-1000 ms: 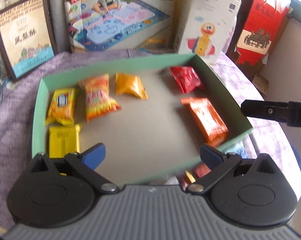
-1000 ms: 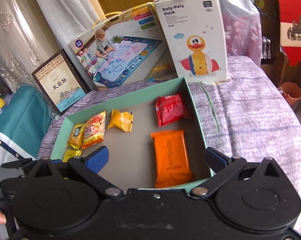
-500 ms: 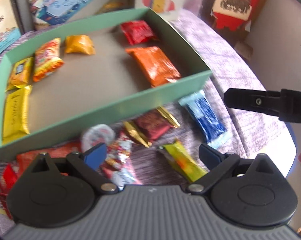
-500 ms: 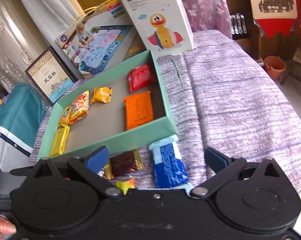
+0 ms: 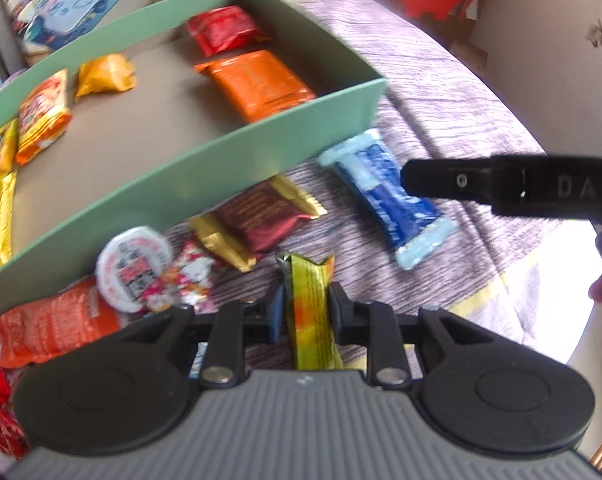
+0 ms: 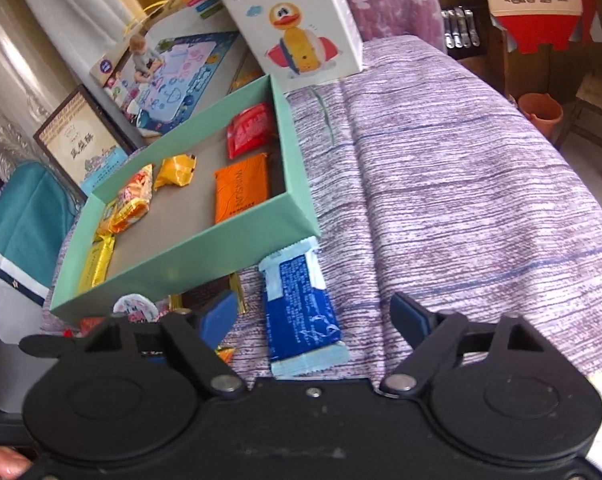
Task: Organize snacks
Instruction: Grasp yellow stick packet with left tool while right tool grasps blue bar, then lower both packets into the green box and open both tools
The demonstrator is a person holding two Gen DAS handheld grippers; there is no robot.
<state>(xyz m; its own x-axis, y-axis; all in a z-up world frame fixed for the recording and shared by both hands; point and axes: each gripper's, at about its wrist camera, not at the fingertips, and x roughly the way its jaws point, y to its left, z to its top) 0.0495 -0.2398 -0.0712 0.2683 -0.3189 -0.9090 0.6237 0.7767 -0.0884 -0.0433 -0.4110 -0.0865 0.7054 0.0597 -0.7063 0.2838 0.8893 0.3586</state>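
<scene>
The left gripper [image 5: 303,306] is closing on a yellow-green foil snack packet [image 5: 311,312], and the packet is standing right between its narrowed jaws, pads on either side of the wrapper. That packet is sitting just in front of the shallow mint-green cardboard box [image 5: 205,176], on the near side of its front wall.

The right gripper [image 6: 315,312] is closing too, though its jaws are standing fairly wide, and a blue crinkle-edged snack bar [image 6: 301,308] is lying lengthwise between them on the purple woven cloth [image 6: 461,200] covering the surface; the pads are not touching the wrapper. The bar's far end is reaching the box's front right corner.

Also just before the front wall: a dark red packet with gold ends [image 5: 261,220], a round white-lidded cup [image 5: 135,268], and an orange crinkled packet [image 5: 53,320], all crowding leftward along that wall.

Inside the box, a flat orange packet [image 5: 261,84] and a red packet [image 5: 221,30] are lying against the right wall, with yellow and orange packets [image 5: 41,116] near the left wall. The middle of the box floor is lying bare. To the right of the box, the cloth is running open to the surface's edge.
</scene>
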